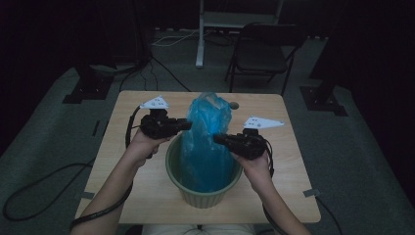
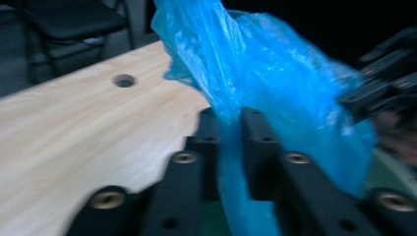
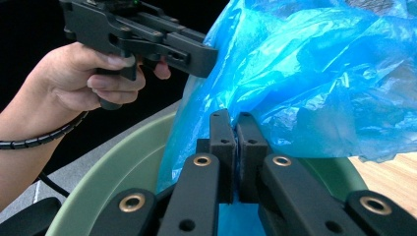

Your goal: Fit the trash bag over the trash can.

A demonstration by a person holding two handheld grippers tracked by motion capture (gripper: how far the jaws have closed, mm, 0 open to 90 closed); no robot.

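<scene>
Got both hand-held grippers, left (image 2: 228, 142) and right (image 3: 237, 147), pinched tight on the blue bag (image 1: 205, 137) standing in the green bin (image 1: 203, 193) on the desk (image 1: 122, 161), but yanking unevenly could rip that thin plastic.

**Bag in the bucket, grippers either side**

The bucket (image 1: 204, 188) stands on the table (image 1: 147, 186), at its near edge. The bag (image 1: 208, 142) sits in the bucket and rises above its rim. The left gripper (image 1: 188, 124) is left of the bag, the right gripper (image 1: 216, 138) right of it. A chair (image 1: 264, 49) stands behind the table.
</scene>
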